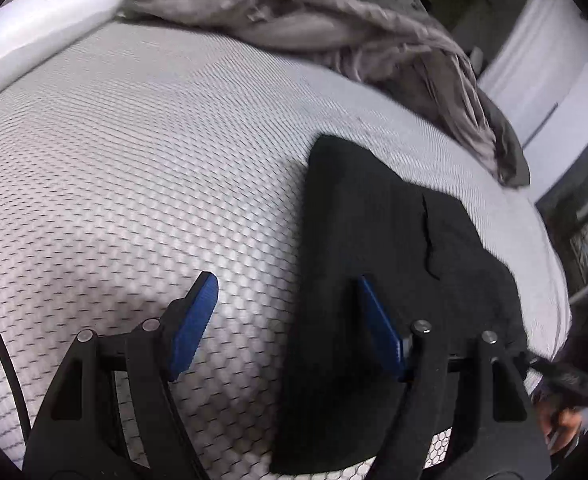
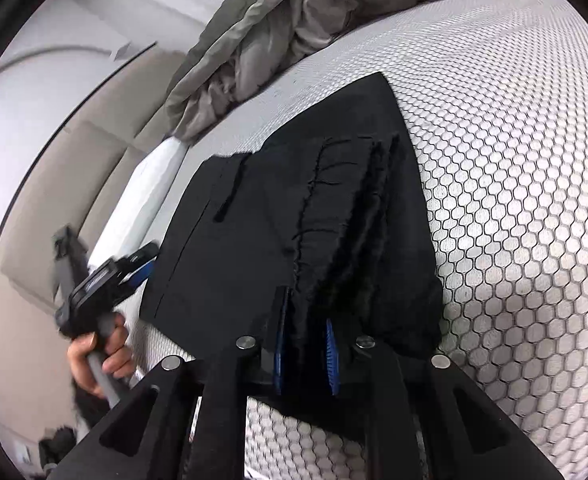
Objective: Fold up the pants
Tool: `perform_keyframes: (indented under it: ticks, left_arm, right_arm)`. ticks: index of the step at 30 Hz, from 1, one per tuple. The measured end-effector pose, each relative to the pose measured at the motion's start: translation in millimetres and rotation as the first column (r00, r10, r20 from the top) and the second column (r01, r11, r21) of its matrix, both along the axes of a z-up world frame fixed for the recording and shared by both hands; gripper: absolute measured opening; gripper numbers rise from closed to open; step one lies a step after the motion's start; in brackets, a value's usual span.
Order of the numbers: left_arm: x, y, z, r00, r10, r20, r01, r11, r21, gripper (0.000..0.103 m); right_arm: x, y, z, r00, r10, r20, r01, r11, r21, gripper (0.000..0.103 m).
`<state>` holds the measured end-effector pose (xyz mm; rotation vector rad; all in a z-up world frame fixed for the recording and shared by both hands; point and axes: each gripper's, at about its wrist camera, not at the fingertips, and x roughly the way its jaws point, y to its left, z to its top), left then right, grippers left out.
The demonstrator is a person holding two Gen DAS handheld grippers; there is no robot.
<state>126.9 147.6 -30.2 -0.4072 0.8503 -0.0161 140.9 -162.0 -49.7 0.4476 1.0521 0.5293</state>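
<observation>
The black pants point(image 2: 294, 216) lay folded into a thick stack on the honeycomb-patterned mattress point(image 2: 514, 200). The right gripper point(image 2: 306, 344) pinched its bunched edge; the left gripper point(image 1: 289, 320) hung wide apart.

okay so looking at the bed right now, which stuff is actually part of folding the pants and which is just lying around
Part of the job:
- black pants, partly folded on the mattress
- right gripper, pinching a bunched edge of the pants
- left gripper, open over the mattress beside the pants

Just lying about:
- crumpled grey bedding
- white pillow
</observation>
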Motion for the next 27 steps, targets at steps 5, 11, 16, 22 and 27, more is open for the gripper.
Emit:
perform_keyframes:
  ticks: [5,11,16,22,27]
  left_arm:
    - [12,-20,-15,0.995,-0.092,-0.047,0.094,0.995,0.038,0.035]
    - [-9,-36,-13,0.986,-0.152,-0.062,0.156,0.986,0.065,0.033]
    - [-33,-42,16,0.993,-0.093,0.066,0.079,0.977,0.199,0.032]
    - [-27,-111,18,0.939,-0.329,0.102,0.299,0.925,0.235,0.048]
    - [-17,-147,-12,0.893,-0.451,0.008,0.416,0.83,0.373,0.049]
  right_arm:
    - [-7,-24,24,0.991,-0.056,0.123,0.073,0.989,-0.132,0.061]
    - [28,-35,-9,0.995,-0.097,0.017,0.098,0.991,-0.092,0.038]
    - [27,-24,18,0.976,-0.118,0.185,0.181,0.909,-0.376,0.041]
    - [4,39,38,0.954,0.114,0.276,-0.016,0.942,-0.334,0.041]
    - [24,114,-11,0.948,0.271,0.165,-0.177,0.884,-0.433,0.041]
